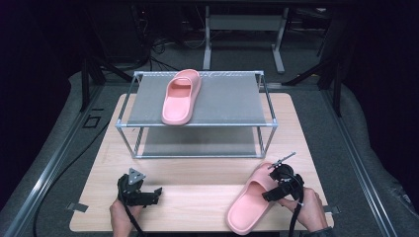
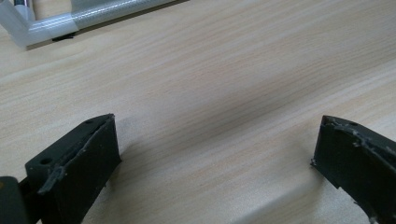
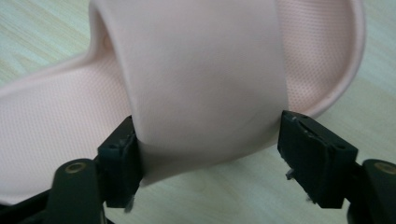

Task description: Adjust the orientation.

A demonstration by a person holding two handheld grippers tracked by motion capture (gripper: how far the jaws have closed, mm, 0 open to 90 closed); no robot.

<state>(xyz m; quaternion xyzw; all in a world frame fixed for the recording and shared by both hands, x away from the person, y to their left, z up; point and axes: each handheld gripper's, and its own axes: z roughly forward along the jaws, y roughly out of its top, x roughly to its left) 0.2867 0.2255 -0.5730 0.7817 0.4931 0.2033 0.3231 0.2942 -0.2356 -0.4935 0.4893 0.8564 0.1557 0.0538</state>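
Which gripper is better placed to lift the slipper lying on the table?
Right. The right gripper already straddles the slipper strap, while the left gripper hangs open over bare table, away from it.

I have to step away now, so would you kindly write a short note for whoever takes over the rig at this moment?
Left gripper: open, holding nothing, low over the light wooden table at the near left.
Right gripper: jaws astride the strap of the near pink rubber slipper; the left pad touches it, the right pad stands just clear, so no firm grip yet.
Done: the other pink rubber slipper lies on the top shelf of the grey metal-framed rack.
Left, probably: close on the strap, lift the near slipper and set it beside its mate.
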